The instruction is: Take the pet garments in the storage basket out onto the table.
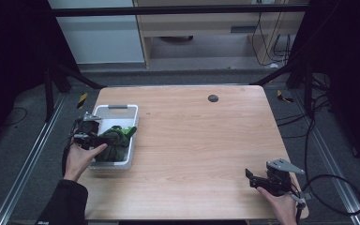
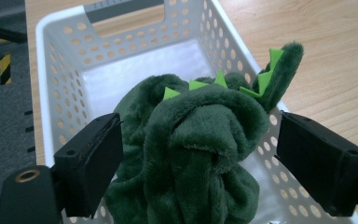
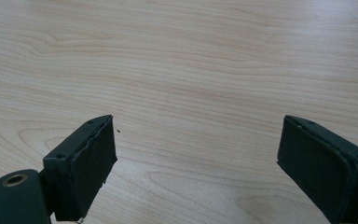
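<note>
A dark green plush toy (image 1: 116, 142) with bright green spikes sits in a white perforated basket (image 1: 118, 109) at the table's left side. My left gripper (image 1: 98, 138) hovers over the basket's near end. In the left gripper view the plush toy (image 2: 191, 158) bulges between the two black jaws of the left gripper (image 2: 199, 136), which stand open on either side of it, above the basket (image 2: 51, 70). At the front right of the table my right gripper (image 1: 252, 178) is held open. Bare wood lies between the jaws of the right gripper (image 3: 196, 140).
The wooden table (image 1: 192, 136) has a small black disc (image 1: 213, 98) near its far edge. Black frame legs stand at the far left and far right. Cables trail on the floor to the right. A person's hands hold both grippers from the near edge.
</note>
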`<move>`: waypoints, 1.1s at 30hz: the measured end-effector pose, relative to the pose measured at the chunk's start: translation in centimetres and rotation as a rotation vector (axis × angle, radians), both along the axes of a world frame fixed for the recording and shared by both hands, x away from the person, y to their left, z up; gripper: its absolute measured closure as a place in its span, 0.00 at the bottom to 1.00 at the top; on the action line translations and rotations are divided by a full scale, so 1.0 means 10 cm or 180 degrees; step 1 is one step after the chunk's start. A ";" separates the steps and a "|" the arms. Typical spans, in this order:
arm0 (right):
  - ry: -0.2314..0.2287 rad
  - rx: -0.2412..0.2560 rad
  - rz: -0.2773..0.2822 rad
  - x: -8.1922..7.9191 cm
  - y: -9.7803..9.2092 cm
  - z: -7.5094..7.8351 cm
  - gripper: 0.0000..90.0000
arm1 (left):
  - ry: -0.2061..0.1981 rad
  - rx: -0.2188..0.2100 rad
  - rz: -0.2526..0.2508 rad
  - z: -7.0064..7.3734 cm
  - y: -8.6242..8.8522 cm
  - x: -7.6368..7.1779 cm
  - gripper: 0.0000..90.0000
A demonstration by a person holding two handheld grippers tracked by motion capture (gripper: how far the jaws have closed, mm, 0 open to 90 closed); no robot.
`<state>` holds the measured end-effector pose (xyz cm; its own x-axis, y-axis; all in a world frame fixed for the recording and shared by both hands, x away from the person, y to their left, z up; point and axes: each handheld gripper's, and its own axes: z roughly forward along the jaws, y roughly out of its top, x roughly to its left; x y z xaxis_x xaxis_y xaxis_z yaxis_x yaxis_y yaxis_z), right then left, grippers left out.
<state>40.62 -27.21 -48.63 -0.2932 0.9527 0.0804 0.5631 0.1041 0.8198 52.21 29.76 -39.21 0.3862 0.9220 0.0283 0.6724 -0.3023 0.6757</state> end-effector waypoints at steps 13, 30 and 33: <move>0.0027 -0.0012 0.0029 0.01 0.01 -0.01 0.11 | 0.0168 0.0074 -0.0028 -0.16 -0.02 0.09 0.10; 0.0045 -0.0044 0.0069 0.02 0.02 -0.02 0.11 | 0.0296 0.0241 0.0049 -0.28 -0.11 0.16 0.32; 0.0051 -0.0051 0.0082 0.02 0.02 -0.02 0.11 | 0.0310 0.0250 0.0066 -0.29 -0.13 0.17 0.39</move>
